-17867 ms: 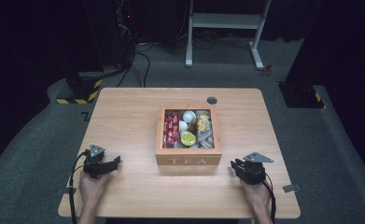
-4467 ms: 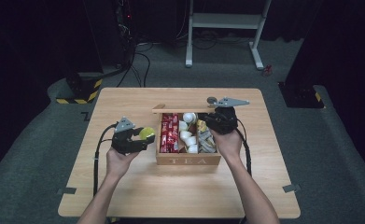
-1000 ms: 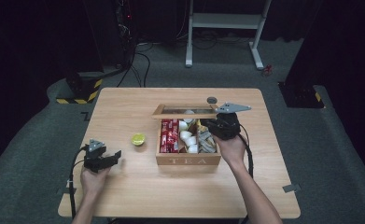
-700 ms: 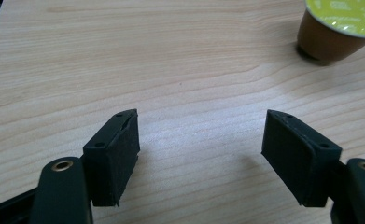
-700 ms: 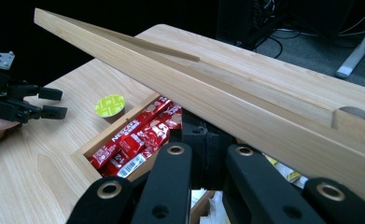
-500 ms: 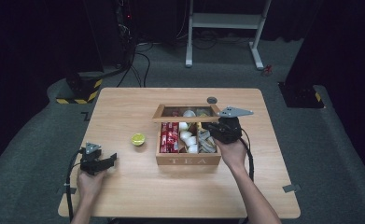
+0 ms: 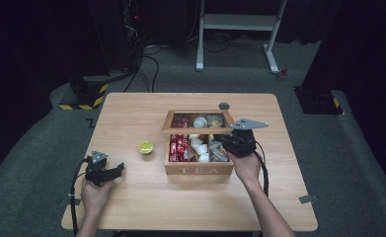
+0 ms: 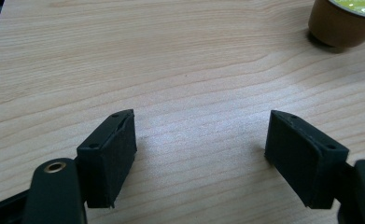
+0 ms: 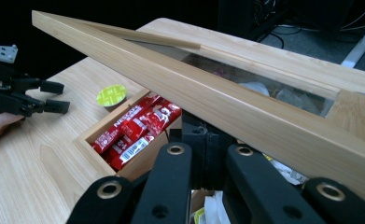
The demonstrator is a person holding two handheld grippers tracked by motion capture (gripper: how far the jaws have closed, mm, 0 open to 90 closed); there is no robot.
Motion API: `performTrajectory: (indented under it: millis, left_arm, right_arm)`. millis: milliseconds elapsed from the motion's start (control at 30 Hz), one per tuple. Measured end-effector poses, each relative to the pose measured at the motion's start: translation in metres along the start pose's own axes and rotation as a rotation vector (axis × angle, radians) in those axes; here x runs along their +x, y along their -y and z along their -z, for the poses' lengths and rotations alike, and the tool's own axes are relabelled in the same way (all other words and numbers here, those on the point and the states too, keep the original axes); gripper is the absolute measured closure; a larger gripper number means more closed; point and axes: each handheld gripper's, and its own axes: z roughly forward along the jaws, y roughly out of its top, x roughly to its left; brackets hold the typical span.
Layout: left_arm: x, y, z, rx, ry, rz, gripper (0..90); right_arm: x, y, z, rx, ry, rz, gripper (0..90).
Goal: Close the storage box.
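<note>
- My left gripper [image 7: 112, 170] sits nearest on the table [image 7: 146, 207], jaws just opening, nothing between them, parked out of the way.
- The coffee pod [image 7: 146, 147] stands apart, left of the tea box [image 7: 199, 169].
- My right gripper [image 7: 221, 141], clenched, is at the lid [image 7: 198, 130], propping it half-open so the compartments stay reachable.

Left gripper [image 7: 112, 171] rests low at the near left, held from behind by the left hand [image 7: 95, 193]; its jaws have just been opening and stand wide with nothing between them. Right gripper [image 7: 226, 142] is raised at centre right, jaws closed together, right forearm [image 7: 265, 212] reaching in from the near edge.
</note>
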Motion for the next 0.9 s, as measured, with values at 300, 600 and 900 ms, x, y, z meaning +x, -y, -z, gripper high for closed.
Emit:
performTrajectory:
  millis: [300,600,900]
  left_arm:
    - [0.0,0.0,0.0,-0.001,0.0,0.001,24.9]
    - [0.0,0.0,0.0,0.003,0.006,0.001,24.6]
    - [0.0,0.0,0.0,0.003,0.006,0.001,24.6]
  right_arm:
    - [0.002,0.015,-0.001,0.016,-0.005,0.0,89.9]
    - [0.001,0.024,0.002,0.019,-0.004,-0.014,89.9]
    - [0.0,0.036,0.001,0.026,-0.007,-0.016,89.9]
